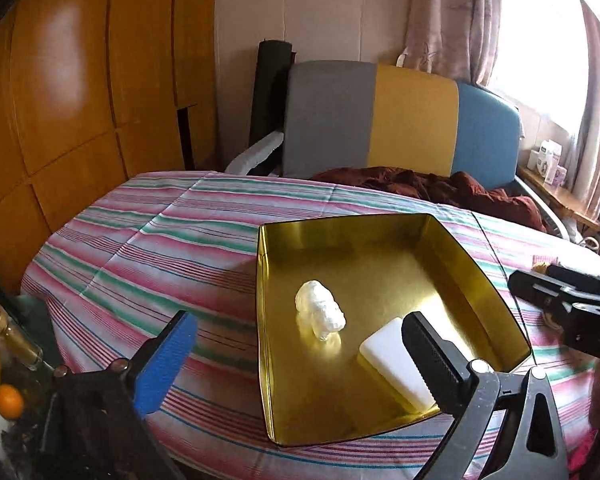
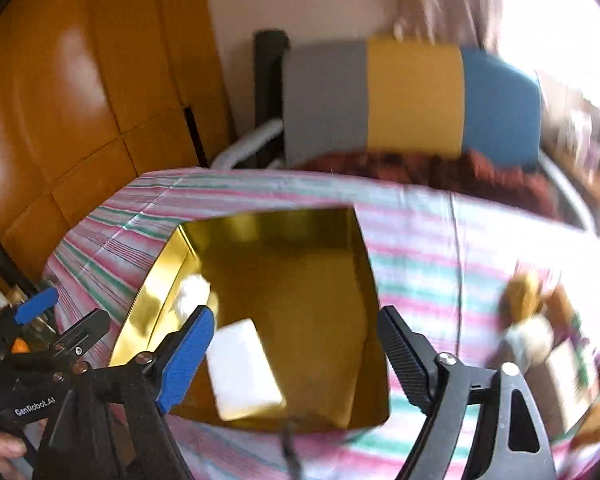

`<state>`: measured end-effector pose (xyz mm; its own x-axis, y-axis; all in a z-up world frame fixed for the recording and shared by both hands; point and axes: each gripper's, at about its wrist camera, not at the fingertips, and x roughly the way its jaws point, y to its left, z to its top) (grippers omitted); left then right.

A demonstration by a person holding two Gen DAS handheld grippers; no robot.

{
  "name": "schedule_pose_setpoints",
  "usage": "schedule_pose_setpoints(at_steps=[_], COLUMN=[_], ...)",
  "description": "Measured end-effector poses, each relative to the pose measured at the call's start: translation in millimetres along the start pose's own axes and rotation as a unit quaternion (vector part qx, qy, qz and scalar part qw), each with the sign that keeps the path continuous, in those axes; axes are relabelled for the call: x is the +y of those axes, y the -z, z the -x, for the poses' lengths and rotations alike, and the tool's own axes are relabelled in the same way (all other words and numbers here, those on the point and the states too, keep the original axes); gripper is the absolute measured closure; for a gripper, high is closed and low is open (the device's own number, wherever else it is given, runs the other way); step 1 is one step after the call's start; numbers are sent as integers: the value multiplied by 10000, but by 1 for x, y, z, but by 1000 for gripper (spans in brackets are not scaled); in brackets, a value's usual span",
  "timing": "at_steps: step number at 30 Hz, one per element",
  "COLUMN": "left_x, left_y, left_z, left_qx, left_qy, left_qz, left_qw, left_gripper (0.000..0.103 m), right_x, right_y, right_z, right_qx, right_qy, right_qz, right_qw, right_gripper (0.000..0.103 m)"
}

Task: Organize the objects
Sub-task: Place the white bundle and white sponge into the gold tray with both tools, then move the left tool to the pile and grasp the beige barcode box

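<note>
L gripper point(image 1: 300, 354) and R gripper point(image 2: 296, 356) both hovering wide open w/ nothing held, over gold tin point(image 1: 476, 264) containing white figurine point(image 1: 320, 316) + white block point(image 1: 388, 360).

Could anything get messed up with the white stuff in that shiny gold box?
The gold box sits on a soft striped sheet, so a bump from the open left tongs might tip it. The white figurine looks top-heavy and could topple against the white block. The right tongs view is blurred, suggesting fast, less careful motion.
</note>
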<state>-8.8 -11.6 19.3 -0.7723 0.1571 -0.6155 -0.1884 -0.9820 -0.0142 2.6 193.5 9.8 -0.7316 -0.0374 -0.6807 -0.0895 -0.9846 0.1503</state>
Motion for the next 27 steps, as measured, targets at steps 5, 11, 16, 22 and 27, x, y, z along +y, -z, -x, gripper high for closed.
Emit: schedule_pose_setpoints(at_steps=[5,11,16,22,27], left_x=[-9,-25,-39,-57,-70], left_y=[2,5,5,8,6], left_z=[-1,2,0,-1,0], left_qx=[85,89,163,209,182], left_qy=[-124,-12,96,157,307], left_qz=[-151,-420,-598,-821,-962], left_qw=[9998,9991,9980,9963,9947], left_gripper=[0,0,0,0,0], right_x=[-7,-28,-45,-73,-102], right_y=[12,19,18,13,8], right_z=[-2,4,11,23,37], right_qx=[130,174,115,-36,-195], right_qy=[-32,-167,-96,137,436], right_qz=[4,-217,-303,-470,-599], right_qw=[9999,9995,9994,9988,9971], right_gripper=[24,24,24,24,24])
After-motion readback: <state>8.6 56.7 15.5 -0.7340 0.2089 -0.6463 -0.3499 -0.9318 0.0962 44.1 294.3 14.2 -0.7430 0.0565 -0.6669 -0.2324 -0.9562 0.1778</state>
